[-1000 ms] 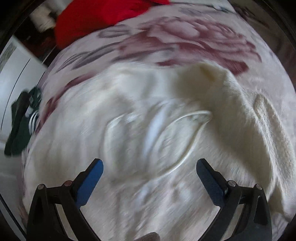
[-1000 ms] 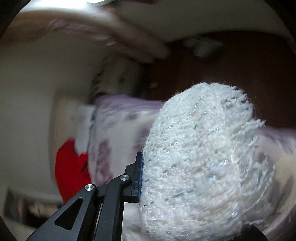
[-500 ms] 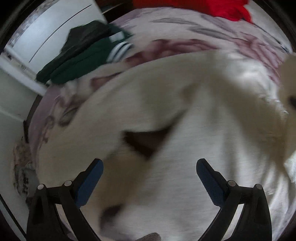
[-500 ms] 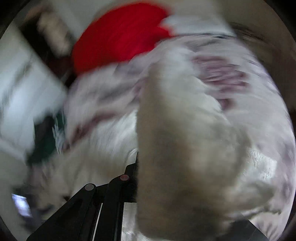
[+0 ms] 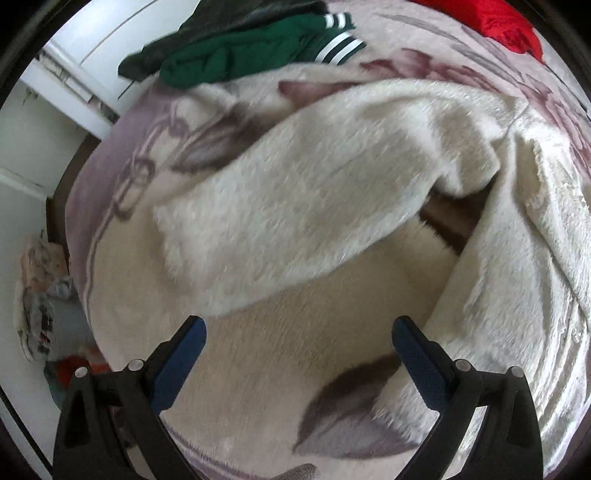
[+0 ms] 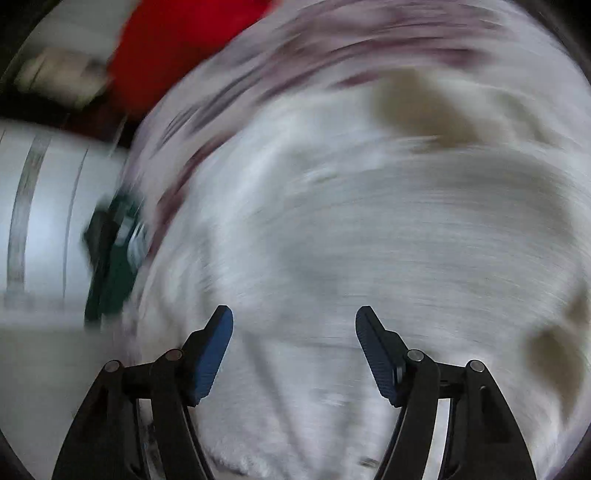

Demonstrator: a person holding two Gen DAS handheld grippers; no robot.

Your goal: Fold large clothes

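Observation:
A fluffy cream-white garment (image 5: 303, 206) lies spread on the flower-patterned bed blanket (image 5: 258, 369), one sleeve lying slantwise across the middle. My left gripper (image 5: 299, 325) hovers above the blanket just below that sleeve, open, nothing between its blue pads. In the blurred right wrist view the same white garment (image 6: 369, 229) fills the picture beneath my right gripper (image 6: 294, 314). Its jaws are opening and the gap between the pads is bare; the garment lies beyond them.
A dark green garment with white stripes (image 5: 251, 51) lies at the bed's far left edge, and a red garment (image 5: 495, 18) at the far right. White cupboard doors (image 5: 92, 48) stand left of the bed. Bags and clutter (image 5: 48, 314) sit on the floor.
My right gripper has let go of the fluffy white cloth it was shut on and swung down over the bed. The left gripper has travelled sideways across the garment toward the green clothes.

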